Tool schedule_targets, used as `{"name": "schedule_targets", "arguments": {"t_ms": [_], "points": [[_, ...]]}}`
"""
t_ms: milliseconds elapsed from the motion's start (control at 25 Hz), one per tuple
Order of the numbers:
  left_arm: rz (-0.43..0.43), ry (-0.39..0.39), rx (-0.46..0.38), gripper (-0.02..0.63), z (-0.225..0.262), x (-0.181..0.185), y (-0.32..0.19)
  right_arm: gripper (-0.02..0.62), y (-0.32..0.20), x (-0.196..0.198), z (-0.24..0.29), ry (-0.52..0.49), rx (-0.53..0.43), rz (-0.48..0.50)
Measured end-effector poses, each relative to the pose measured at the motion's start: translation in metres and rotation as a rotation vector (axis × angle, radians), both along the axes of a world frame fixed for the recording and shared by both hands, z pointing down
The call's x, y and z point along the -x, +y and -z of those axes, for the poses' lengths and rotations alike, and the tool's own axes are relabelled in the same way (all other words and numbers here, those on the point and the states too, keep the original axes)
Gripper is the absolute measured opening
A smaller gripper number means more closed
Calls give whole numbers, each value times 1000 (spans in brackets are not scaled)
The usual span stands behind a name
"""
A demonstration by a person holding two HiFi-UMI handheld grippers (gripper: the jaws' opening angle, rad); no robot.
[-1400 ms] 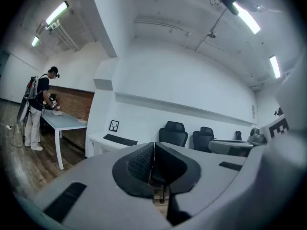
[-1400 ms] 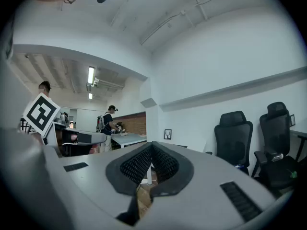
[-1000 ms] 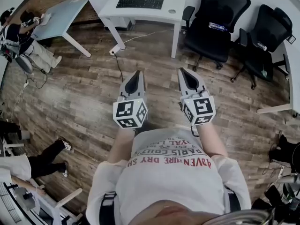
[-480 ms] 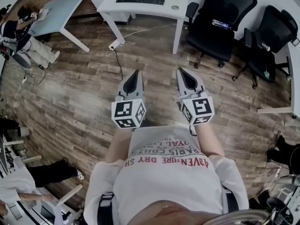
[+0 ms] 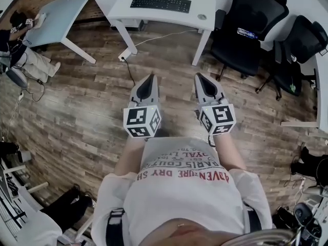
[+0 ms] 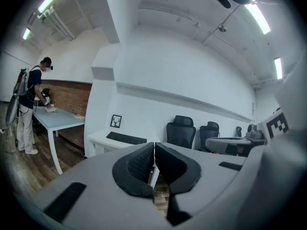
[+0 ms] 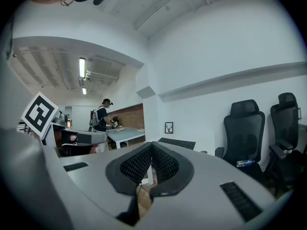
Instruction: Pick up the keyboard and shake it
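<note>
A black keyboard [image 5: 160,3] lies on a white desk [image 5: 123,5] at the top of the head view, well ahead of both grippers. It shows too as a dark strip in the left gripper view [image 6: 126,138] and the right gripper view [image 7: 176,143]. My left gripper [image 5: 149,80] is held at chest height over the wooden floor, jaws shut with nothing between them. My right gripper [image 5: 200,79] is beside it, also shut and empty. Both point toward the desk.
Two black office chairs [image 5: 245,22] [image 5: 299,44] stand right of the desk. A light blue table [image 5: 54,19] is at upper left with a person [image 5: 23,50] at it. A cable [image 5: 128,68] runs across the floor. A small picture frame [image 6: 115,121] stands on the desk.
The desk and keyboard have shifted slightly down and right in the head view as I come nearer. Both grippers stay shut and side by side.
</note>
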State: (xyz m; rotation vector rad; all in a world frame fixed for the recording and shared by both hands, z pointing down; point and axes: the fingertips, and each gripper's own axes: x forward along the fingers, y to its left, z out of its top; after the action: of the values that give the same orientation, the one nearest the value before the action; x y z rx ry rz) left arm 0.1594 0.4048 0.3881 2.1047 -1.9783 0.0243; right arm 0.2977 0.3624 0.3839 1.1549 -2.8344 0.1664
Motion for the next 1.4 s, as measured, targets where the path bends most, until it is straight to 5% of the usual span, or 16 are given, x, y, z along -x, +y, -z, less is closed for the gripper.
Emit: {"name": "schedule_targets", "arguments": {"t_ms": [600, 960, 1200, 1400], "points": [[-23, 29, 12, 26, -9, 194, -117, 25, -103, 181, -12, 79, 39, -19], [51, 22, 53, 26, -30, 221, -201, 25, -205, 196, -36, 68, 95, 17], [87, -54, 64, 26, -24, 220, -293, 25, -303, 201, -40, 67, 108, 70], [99, -42, 64, 26, -23, 214, -370, 25, -379, 201, -43, 69, 107, 100]]}}
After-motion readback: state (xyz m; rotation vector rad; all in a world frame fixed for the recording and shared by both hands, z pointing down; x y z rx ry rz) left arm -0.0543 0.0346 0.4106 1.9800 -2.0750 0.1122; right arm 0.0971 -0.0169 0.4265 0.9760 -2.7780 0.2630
